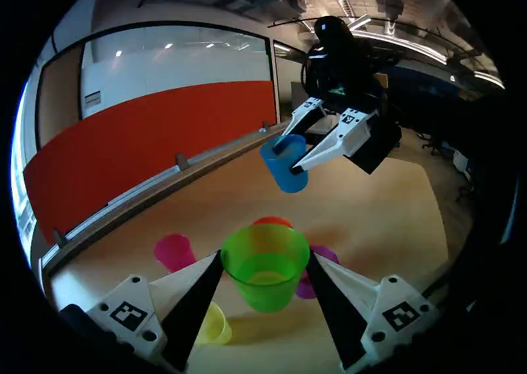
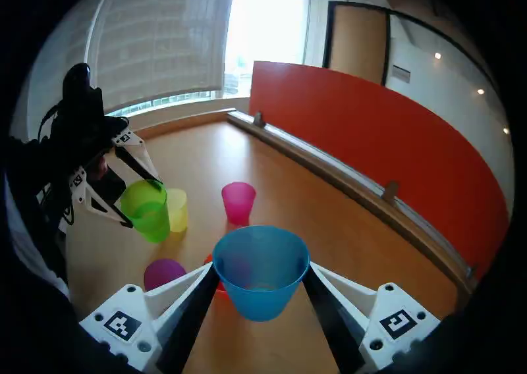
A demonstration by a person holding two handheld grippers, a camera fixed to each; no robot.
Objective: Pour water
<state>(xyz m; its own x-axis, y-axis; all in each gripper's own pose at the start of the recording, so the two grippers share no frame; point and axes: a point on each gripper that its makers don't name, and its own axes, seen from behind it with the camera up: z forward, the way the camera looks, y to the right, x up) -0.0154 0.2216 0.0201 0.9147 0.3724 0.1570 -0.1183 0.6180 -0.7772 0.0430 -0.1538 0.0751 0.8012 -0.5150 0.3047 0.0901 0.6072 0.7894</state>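
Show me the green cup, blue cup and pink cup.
green cup [image 1: 265, 278], left gripper view, front wall.
blue cup [image 2: 260, 290], right gripper view, front wall.
pink cup [image 2: 238, 204], right gripper view, side wall.

A light wooden table [image 2: 283, 176] is bounded along one edge by a red partition [image 2: 395, 137]. Four cups are clustered well in from that edge: a pink cup [image 2: 238, 201] nearest it, then a yellow cup [image 2: 176, 209], a purple cup [image 2: 163, 272] and a partly hidden red cup [image 1: 271, 221].
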